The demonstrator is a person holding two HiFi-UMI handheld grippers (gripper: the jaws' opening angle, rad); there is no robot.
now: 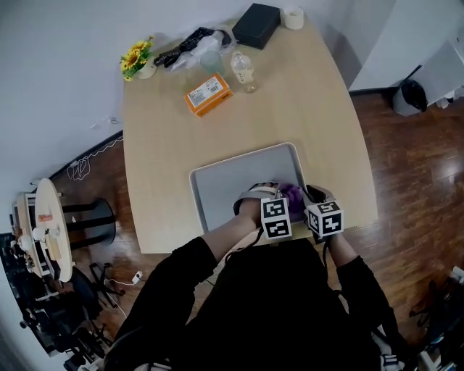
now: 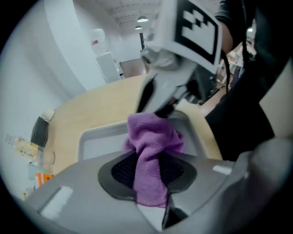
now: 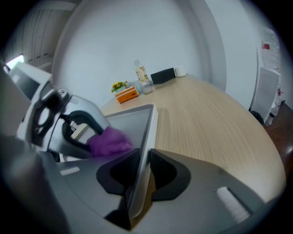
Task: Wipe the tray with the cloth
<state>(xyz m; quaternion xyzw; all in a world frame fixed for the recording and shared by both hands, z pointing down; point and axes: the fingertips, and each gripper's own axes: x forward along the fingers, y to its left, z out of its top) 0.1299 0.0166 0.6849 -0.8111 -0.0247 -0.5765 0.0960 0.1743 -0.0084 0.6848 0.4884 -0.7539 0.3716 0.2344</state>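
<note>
A grey tray (image 1: 225, 185) lies near the front edge of the wooden table. A purple cloth (image 1: 293, 196) rests in its near right corner. My left gripper (image 1: 284, 198) is shut on the cloth (image 2: 151, 151), which bunches up between the dark pads (image 2: 121, 170) over the tray (image 2: 98, 137). My right gripper (image 1: 313, 196) is shut on the tray's right rim (image 3: 147, 132), and the thin edge runs between its pads (image 3: 167, 176). In the right gripper view the cloth (image 3: 110, 140) and the left gripper (image 3: 68, 123) sit just inside that rim.
At the table's far end stand an orange box (image 1: 207, 95), a small bottle (image 1: 244, 70), a black case (image 1: 256, 24), a tape roll (image 1: 293, 17), yellow flowers (image 1: 138, 58) and a black cable bundle (image 1: 185, 45). A bin (image 1: 410, 96) stands on the floor at the right.
</note>
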